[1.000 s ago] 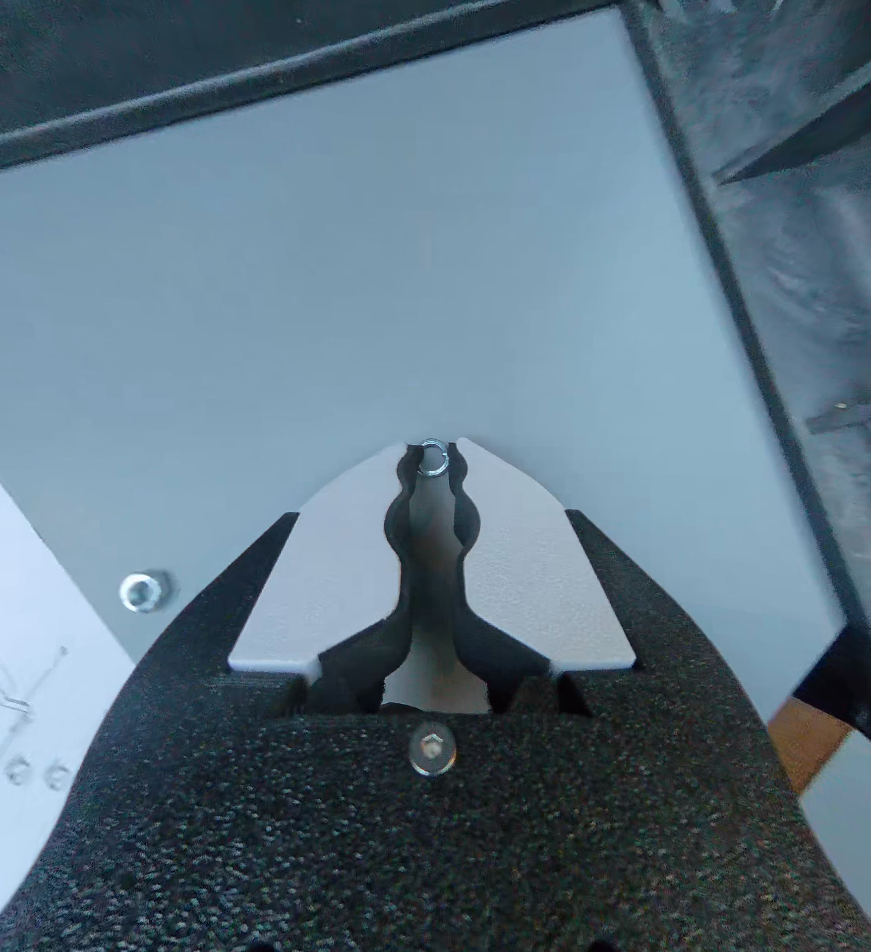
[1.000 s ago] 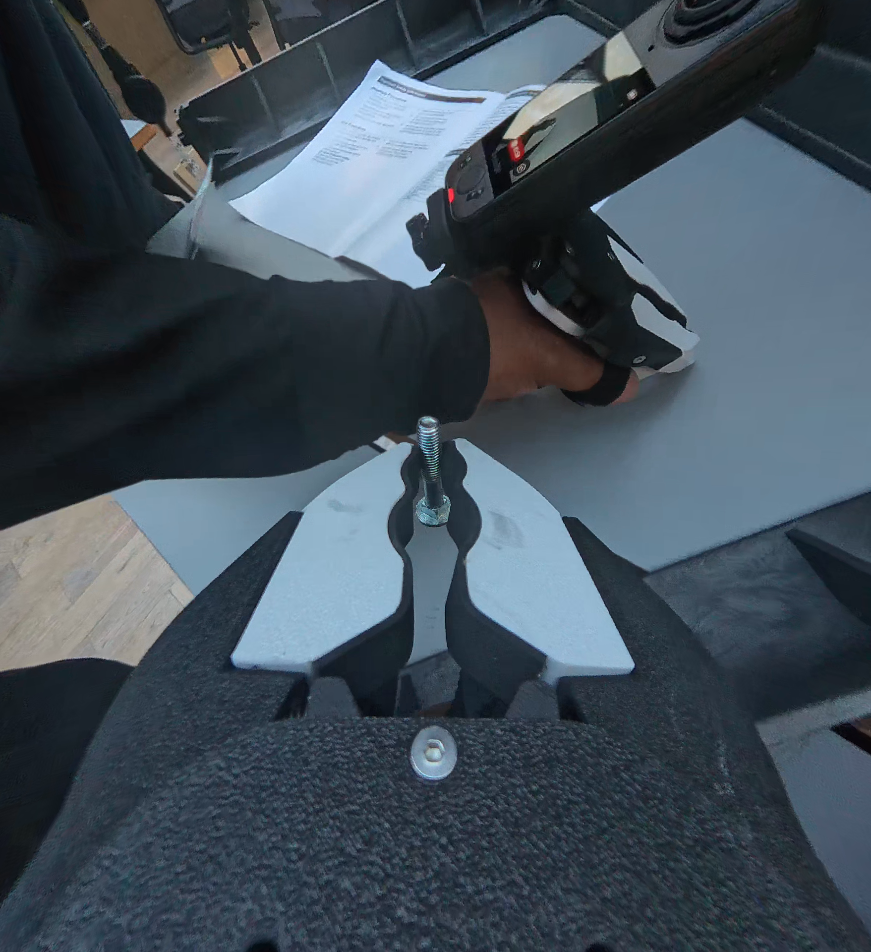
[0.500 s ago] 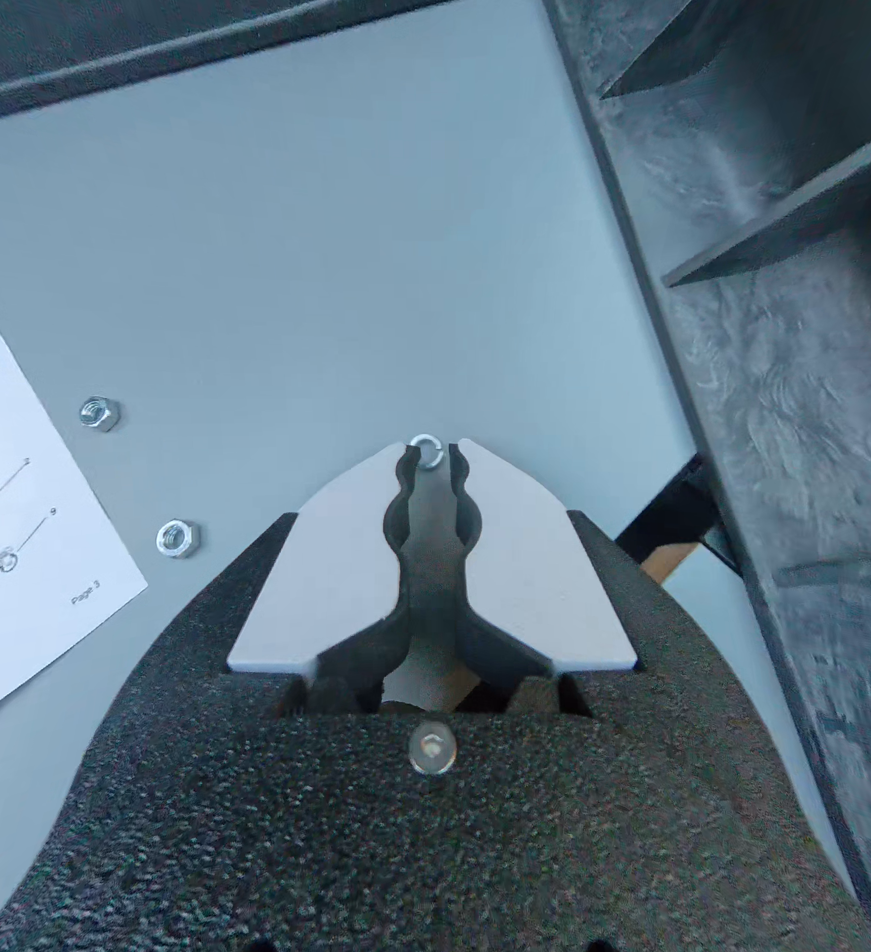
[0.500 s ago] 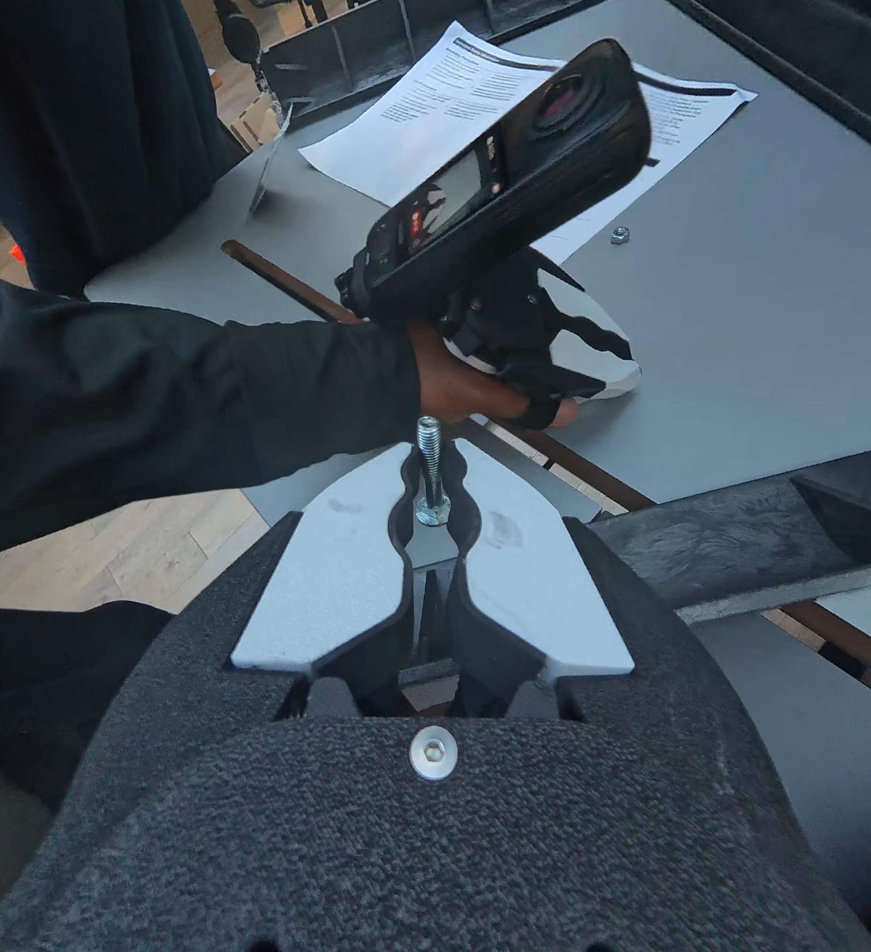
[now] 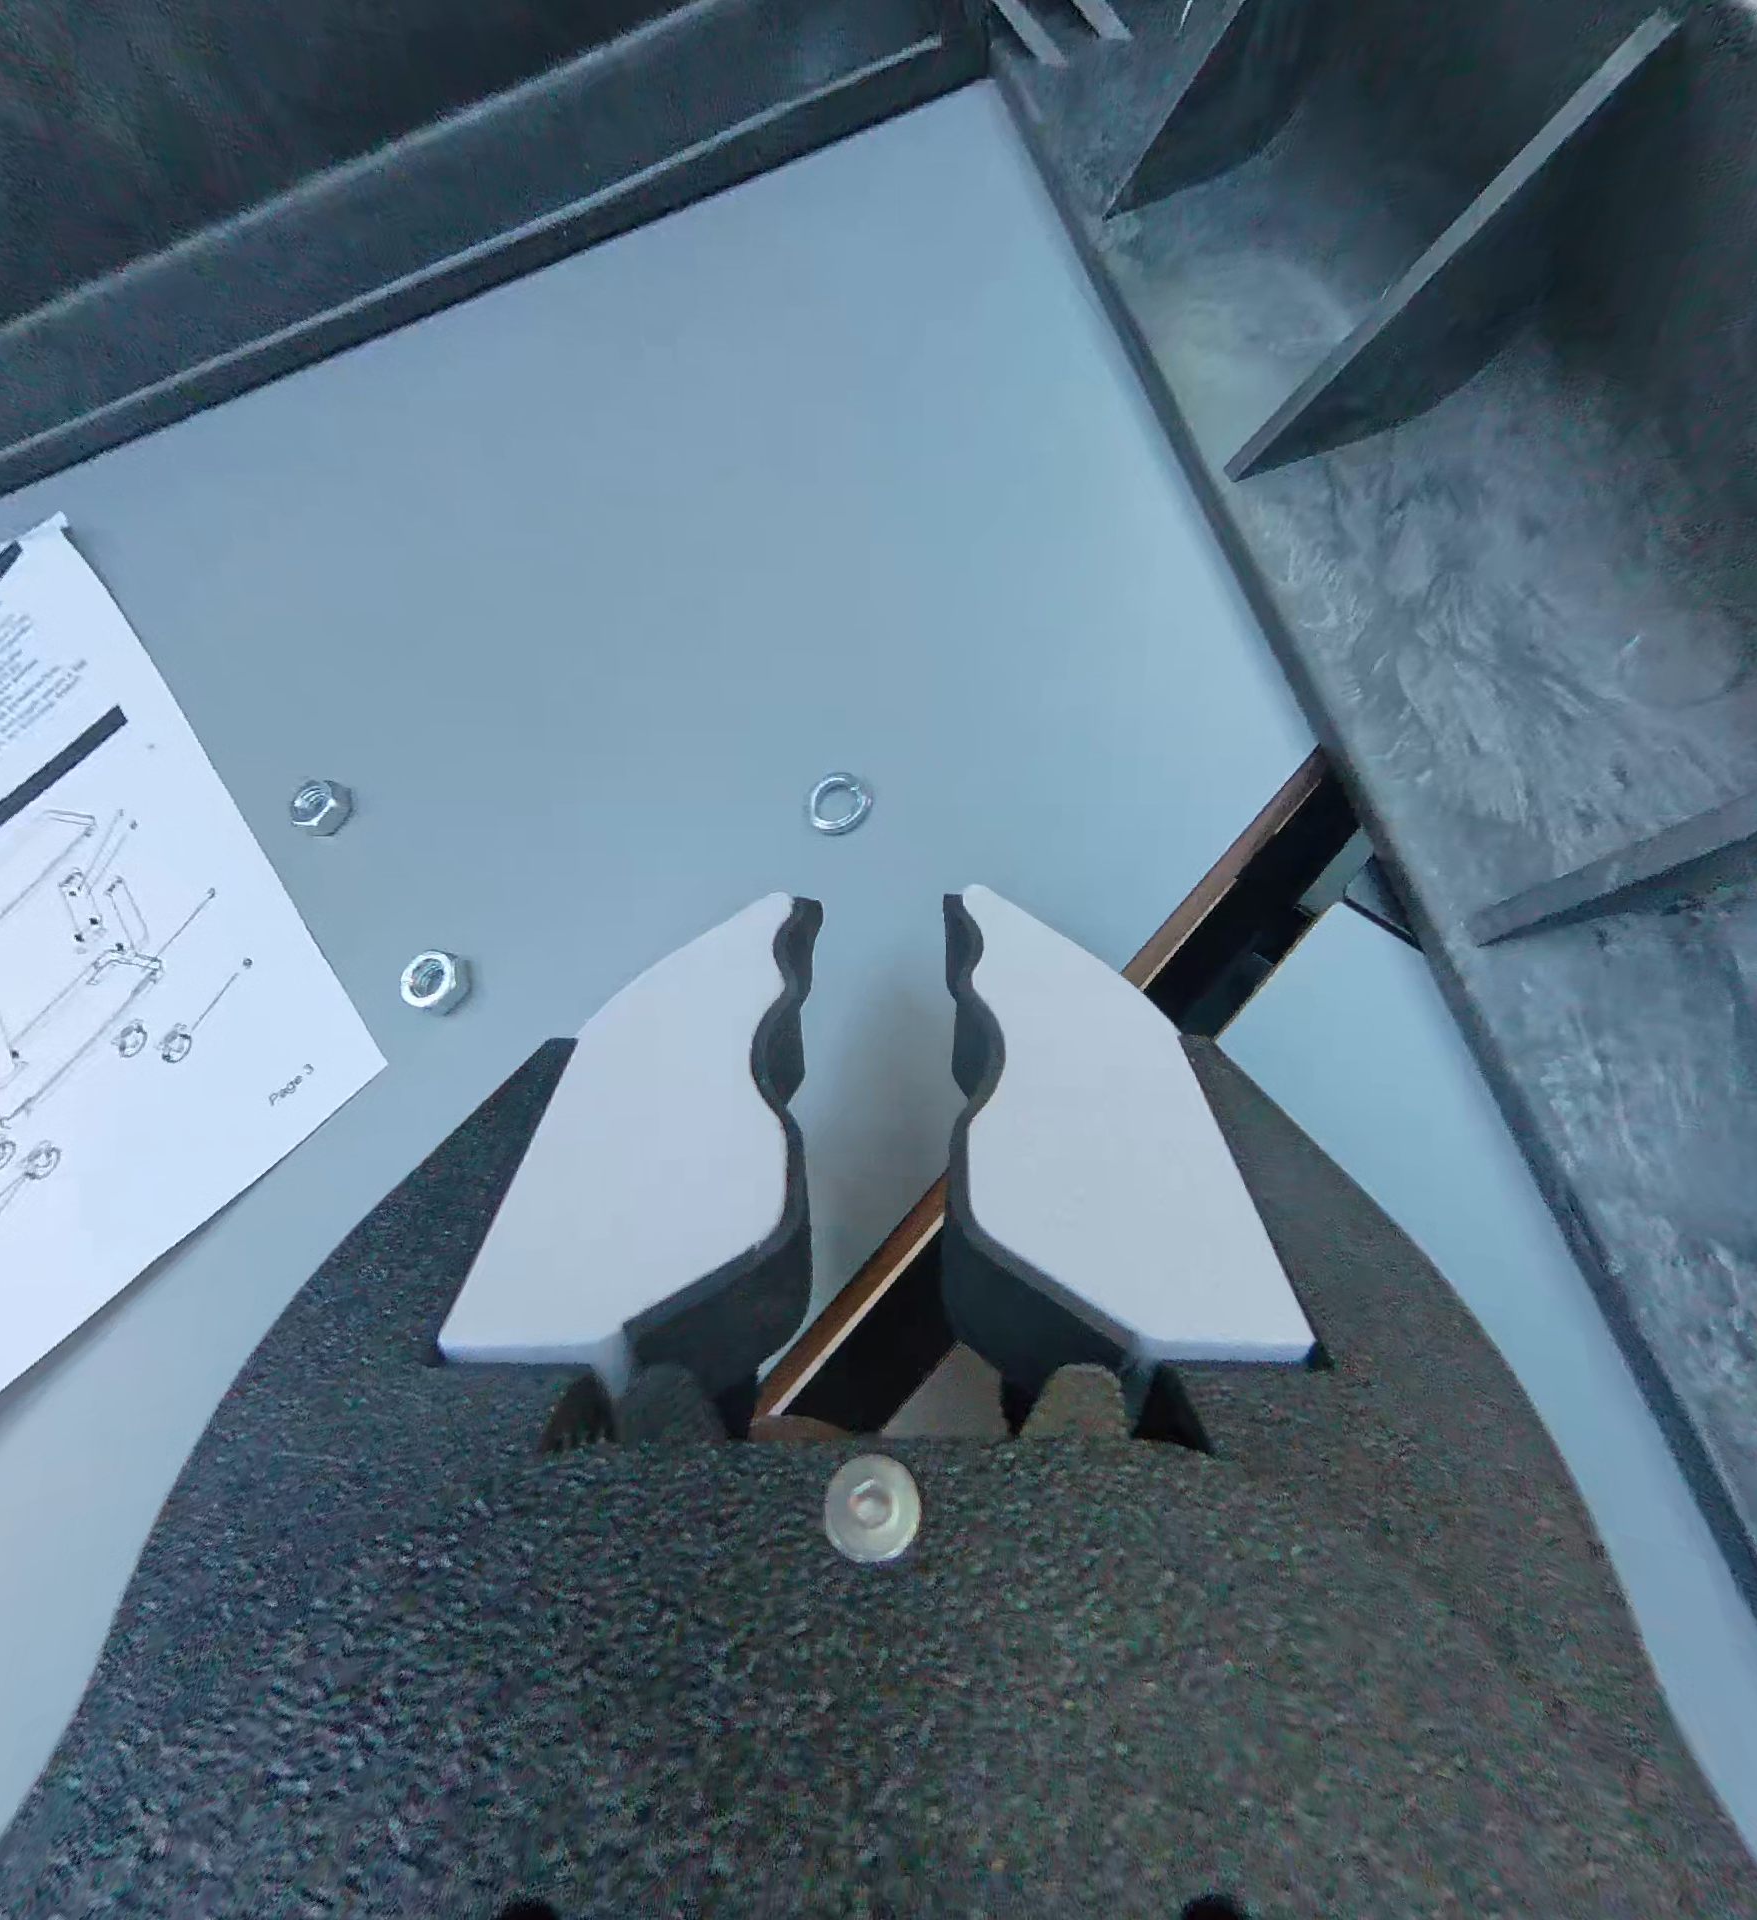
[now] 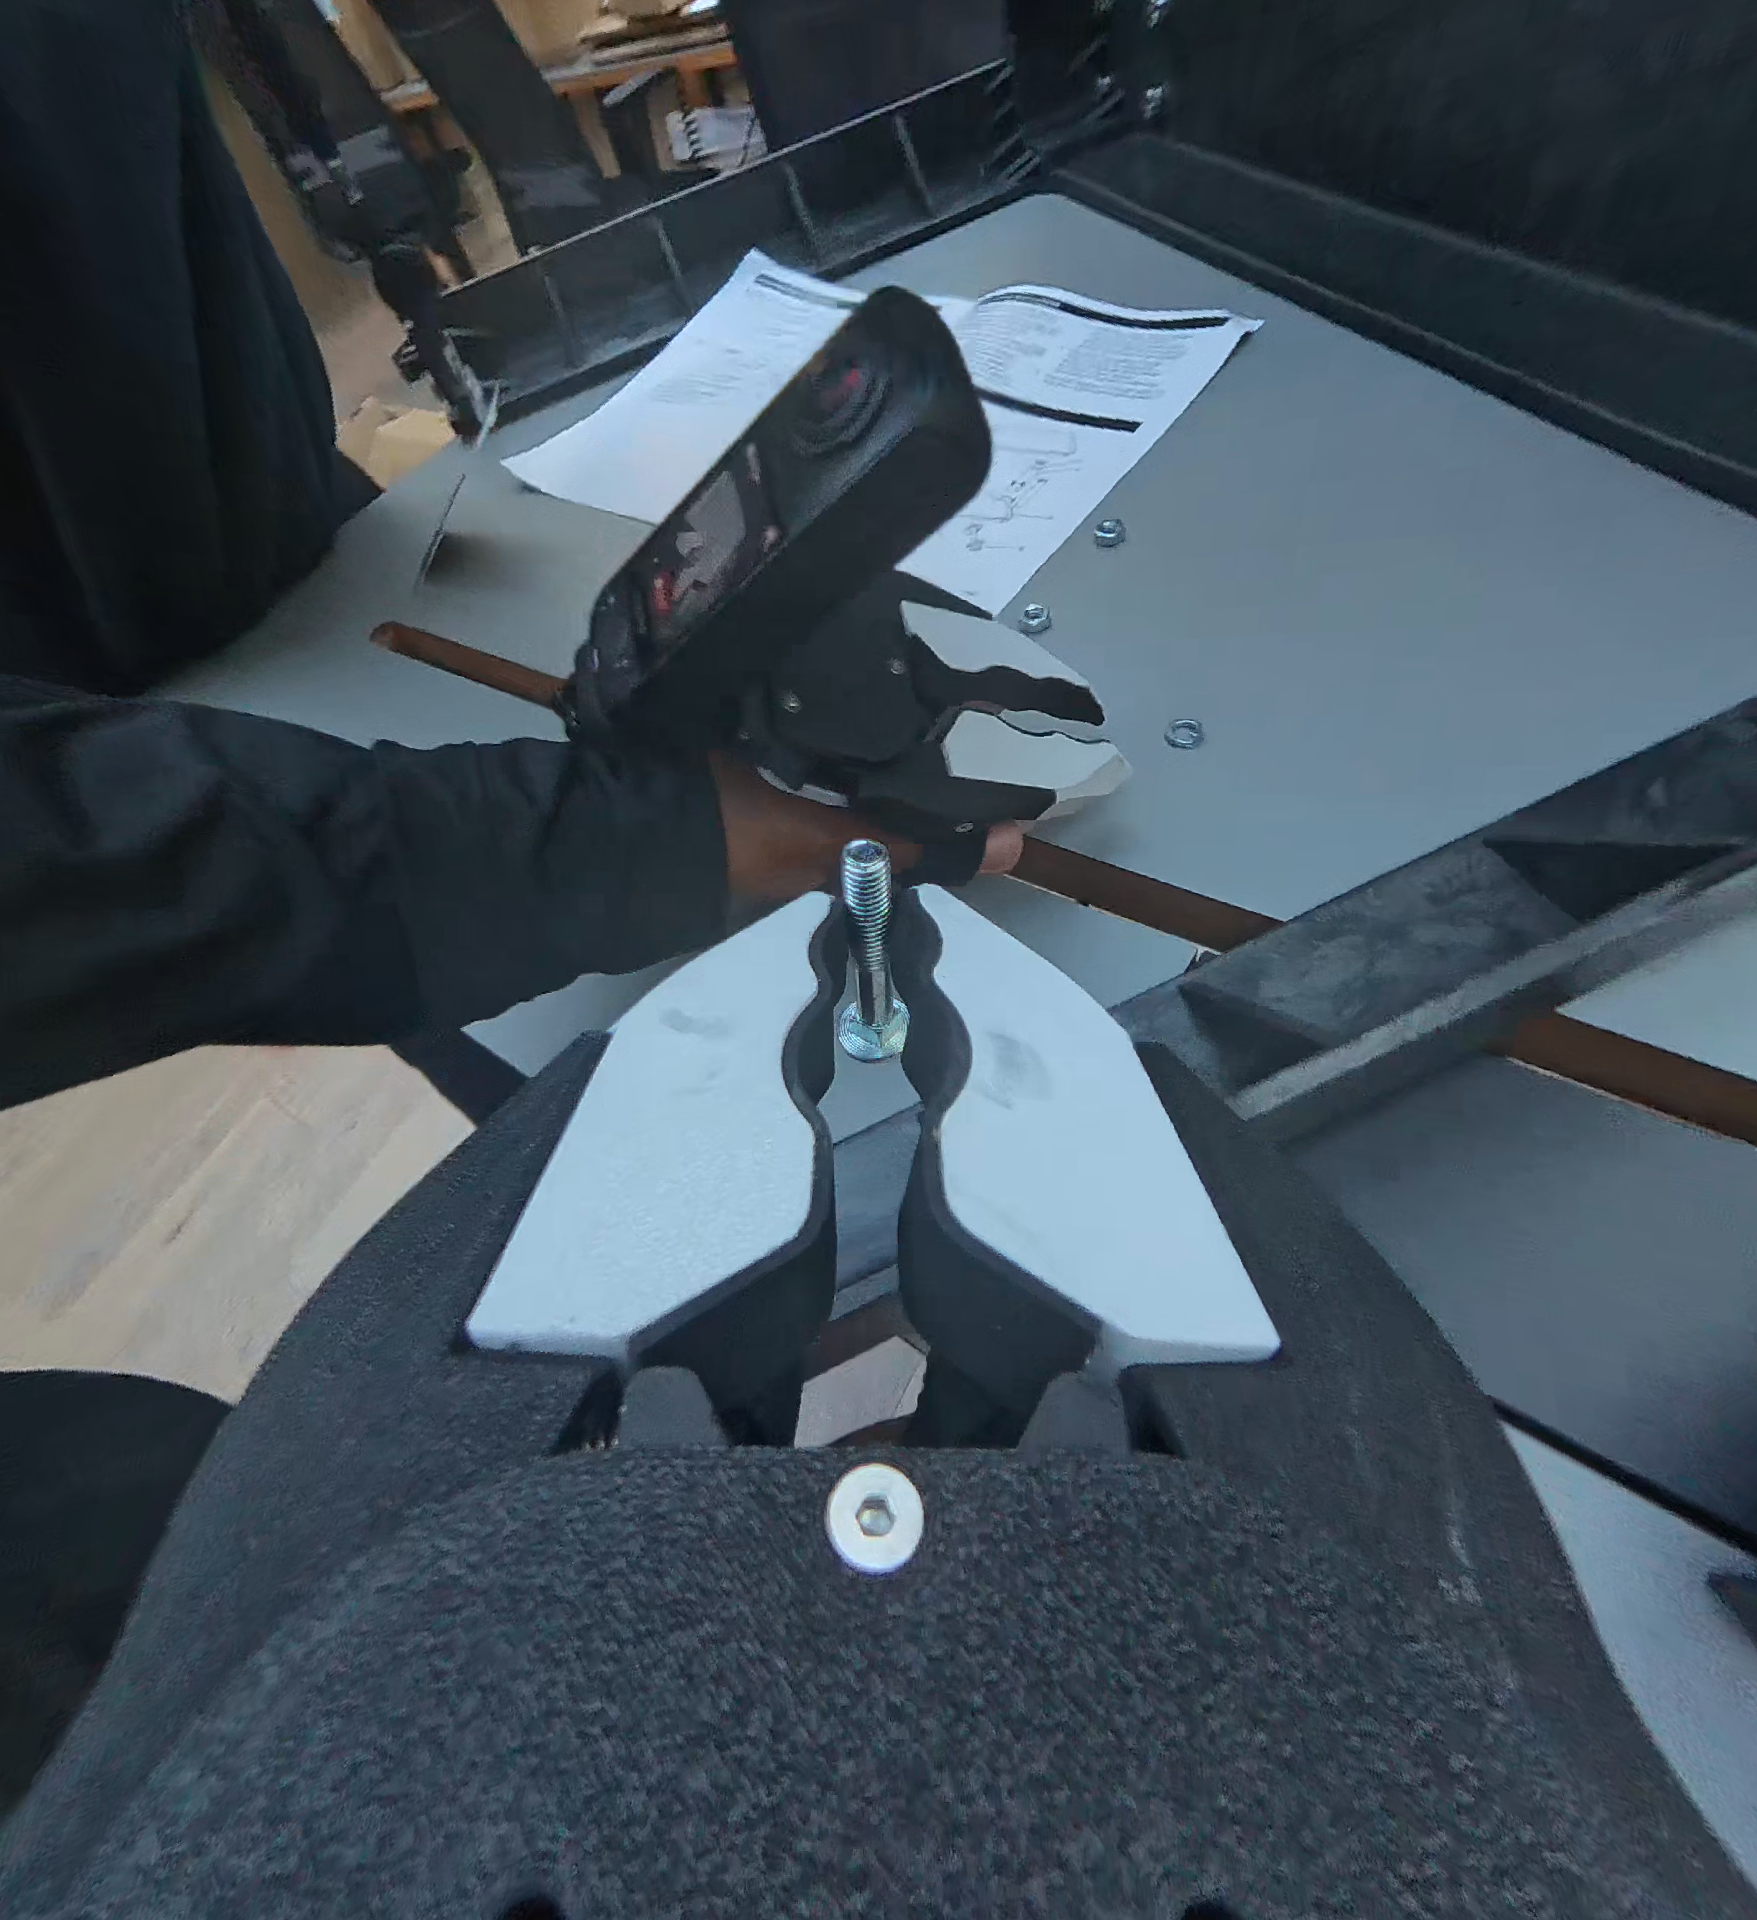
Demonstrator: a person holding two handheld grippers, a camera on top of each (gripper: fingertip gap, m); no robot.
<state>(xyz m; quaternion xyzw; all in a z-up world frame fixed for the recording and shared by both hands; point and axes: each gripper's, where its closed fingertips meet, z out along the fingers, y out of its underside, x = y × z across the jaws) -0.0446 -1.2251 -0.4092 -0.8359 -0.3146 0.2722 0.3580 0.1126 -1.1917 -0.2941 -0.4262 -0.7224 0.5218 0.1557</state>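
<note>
My left gripper (image 5: pixel 882 914) is open and empty above the grey table (image 5: pixel 645 582). A small silver split washer (image 5: pixel 839 803) lies flat on the table just beyond its fingertips; it also shows in the right wrist view (image 6: pixel 1182 732). Two silver hex nuts (image 5: pixel 321 806) (image 5: pixel 434 982) lie to the left of the gripper. My right gripper (image 6: pixel 879 914) is shut on a silver bolt (image 6: pixel 866 935), threaded end pointing forward, with a nut (image 6: pixel 872 1034) on it. The left gripper (image 6: pixel 1082 743), held by a hand in a black sleeve, shows ahead in the right wrist view.
A printed sheet with assembly drawings (image 5: pixel 74 935) lies at the left of the table. A black ribbed tray wall (image 5: pixel 1528 623) runs along the right side. A gap with a wooden edge (image 5: pixel 1227 914) opens at the table's near right. Measured from the fingertips, the small silver split washer (image 5: pixel 839 803) is 4 cm or so from the left gripper and 25 cm from the right.
My left gripper has opened and let go of the split washer, which now lies on the table, and it has pulled back. The right gripper still holds the bolt.
</note>
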